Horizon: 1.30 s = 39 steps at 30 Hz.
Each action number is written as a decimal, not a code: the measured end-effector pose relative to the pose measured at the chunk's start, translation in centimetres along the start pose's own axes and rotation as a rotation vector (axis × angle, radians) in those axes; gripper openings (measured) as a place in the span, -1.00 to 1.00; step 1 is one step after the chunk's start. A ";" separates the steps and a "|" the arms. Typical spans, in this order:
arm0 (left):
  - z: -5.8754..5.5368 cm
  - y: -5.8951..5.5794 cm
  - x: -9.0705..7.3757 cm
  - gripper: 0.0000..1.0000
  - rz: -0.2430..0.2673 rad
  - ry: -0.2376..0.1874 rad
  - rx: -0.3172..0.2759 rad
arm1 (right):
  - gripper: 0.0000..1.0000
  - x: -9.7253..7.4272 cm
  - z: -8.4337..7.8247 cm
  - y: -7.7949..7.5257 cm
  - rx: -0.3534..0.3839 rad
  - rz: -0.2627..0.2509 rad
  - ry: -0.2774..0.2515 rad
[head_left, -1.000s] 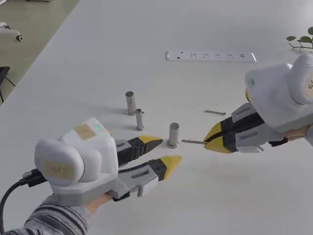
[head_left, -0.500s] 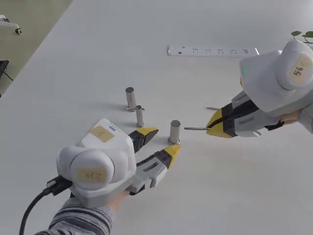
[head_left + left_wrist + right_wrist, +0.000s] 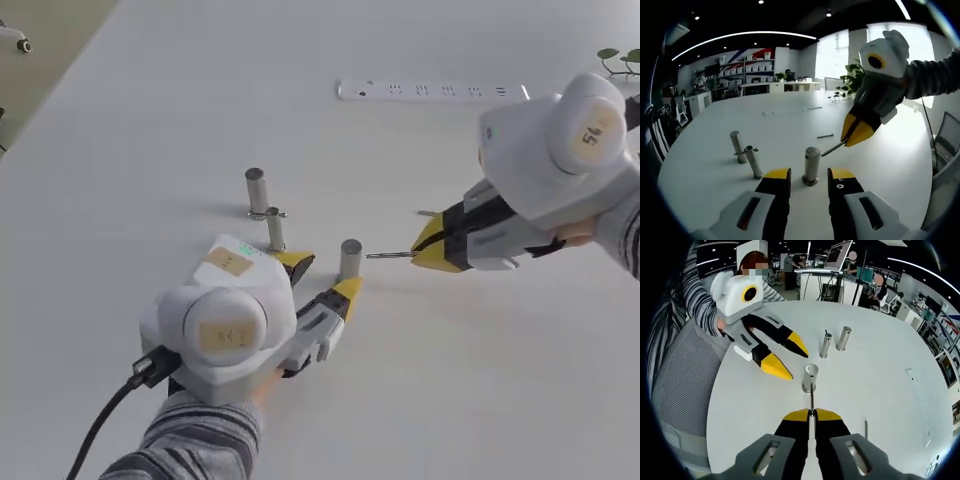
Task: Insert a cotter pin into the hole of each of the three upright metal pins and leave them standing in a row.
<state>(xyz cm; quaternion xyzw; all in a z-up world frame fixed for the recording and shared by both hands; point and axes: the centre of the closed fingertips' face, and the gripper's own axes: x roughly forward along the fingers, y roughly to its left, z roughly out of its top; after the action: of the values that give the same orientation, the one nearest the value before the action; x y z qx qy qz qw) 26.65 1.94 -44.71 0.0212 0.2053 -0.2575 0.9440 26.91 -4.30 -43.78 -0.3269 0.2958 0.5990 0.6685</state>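
- since a second earlier the left gripper (image 3: 325, 276) had come forward; its black-and-yellow jaws stood wide apart on either side of the nearest short silver upright metal pin (image 3: 350, 258), holding nothing.
- the right gripper (image 3: 424, 251) was closed on a thin grey cotter pin (image 3: 390, 255), held level with its tip just short of that upright pin.
- the sound course looked to be steadying the upright pin first, then feeding straight; its hole could not be made out.
- the middle silver pin (image 3: 274, 228) and far silver pin (image 3: 256, 190) stood clear to the left; the white table (image 3: 480, 380) lay open around the work, with a spare cotter pin (image 3: 428, 213) near the right gripper.
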 end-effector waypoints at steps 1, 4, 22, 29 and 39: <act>-0.2 0.0 0.2 -0.49 -0.002 0.009 -0.002 | -1.00 0.0 0.1 0.0 0.000 0.000 -0.003; -0.5 -0.1 0.8 -0.52 -0.004 0.021 -0.019 | -1.00 0.0 0.3 -0.2 0.000 0.001 -0.013; -0.9 -0.2 2.4 -0.59 0.020 0.058 -0.035 | -1.00 -0.5 0.5 -0.7 0.090 -0.013 -0.121; -1.1 -0.3 2.7 -0.67 0.013 0.071 -0.021 | -1.00 -0.8 0.6 -0.6 0.130 -0.007 -0.177; -1.1 -0.1 2.9 -0.80 -0.004 0.085 -0.007 | -1.00 -0.7 0.9 -0.7 0.158 0.010 -0.231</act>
<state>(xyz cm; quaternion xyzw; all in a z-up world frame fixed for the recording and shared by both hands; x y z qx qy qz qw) 28.49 0.60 -46.89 0.0286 0.2459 -0.2575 0.9340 27.49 -4.08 -42.63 -0.2007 0.2649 0.6106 0.7188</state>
